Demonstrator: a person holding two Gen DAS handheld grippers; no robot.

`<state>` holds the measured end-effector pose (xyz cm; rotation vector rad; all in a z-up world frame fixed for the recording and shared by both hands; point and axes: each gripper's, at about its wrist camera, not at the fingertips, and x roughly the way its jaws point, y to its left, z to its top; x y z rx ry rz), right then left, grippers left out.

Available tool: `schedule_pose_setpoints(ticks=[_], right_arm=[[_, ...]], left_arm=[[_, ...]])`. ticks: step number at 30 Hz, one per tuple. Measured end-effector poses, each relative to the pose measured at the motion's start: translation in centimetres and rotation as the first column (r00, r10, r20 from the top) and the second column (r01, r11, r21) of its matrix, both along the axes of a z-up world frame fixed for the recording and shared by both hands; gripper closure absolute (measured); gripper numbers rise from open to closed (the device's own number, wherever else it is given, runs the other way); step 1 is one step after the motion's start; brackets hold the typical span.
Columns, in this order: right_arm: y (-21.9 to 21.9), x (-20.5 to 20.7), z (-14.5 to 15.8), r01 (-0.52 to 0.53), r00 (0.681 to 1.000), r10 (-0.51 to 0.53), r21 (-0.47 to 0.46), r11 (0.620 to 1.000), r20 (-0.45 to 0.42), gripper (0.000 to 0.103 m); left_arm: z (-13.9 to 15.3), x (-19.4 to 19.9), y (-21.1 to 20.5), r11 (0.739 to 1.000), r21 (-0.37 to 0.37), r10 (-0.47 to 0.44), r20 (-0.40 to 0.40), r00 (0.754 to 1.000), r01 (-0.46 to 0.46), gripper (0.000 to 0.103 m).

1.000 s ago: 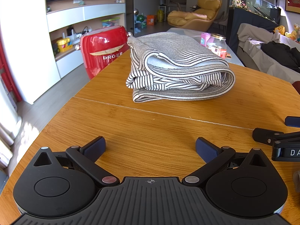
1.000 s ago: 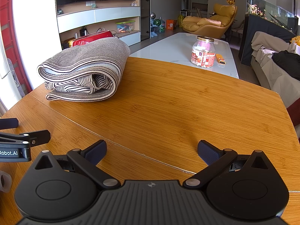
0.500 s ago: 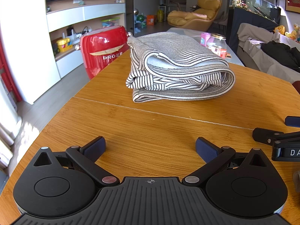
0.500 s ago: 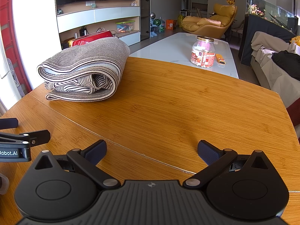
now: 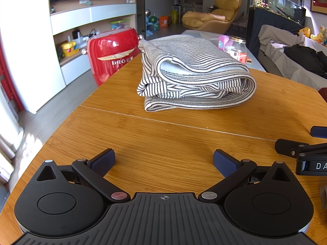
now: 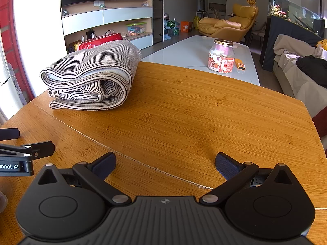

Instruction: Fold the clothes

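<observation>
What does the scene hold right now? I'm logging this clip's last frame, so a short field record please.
garment: striped garment, folded into a bundle, lying on the wooden table
left gripper: left gripper open, holding nothing, short of the garment
right gripper: right gripper open, holding nothing
behind table: glass jar on the white table

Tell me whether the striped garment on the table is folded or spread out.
Folded. The striped garment lies on the wooden table as a compact stack of layers with a rounded fold at one end; neither claw touches it.
</observation>
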<state>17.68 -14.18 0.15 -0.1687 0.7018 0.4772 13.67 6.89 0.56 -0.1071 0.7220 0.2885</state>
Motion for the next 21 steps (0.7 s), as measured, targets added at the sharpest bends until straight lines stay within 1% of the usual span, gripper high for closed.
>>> schedule_pose_setpoints(ticks=[21], right_arm=[[0.08, 0.08, 0.07, 0.005, 1.000, -0.005, -0.001, 1.000, 0.001, 0.000]], left_arm=[[0.14, -0.22, 0.09, 1.000, -0.005, 0.003, 0.000, 1.000, -0.003, 0.000]])
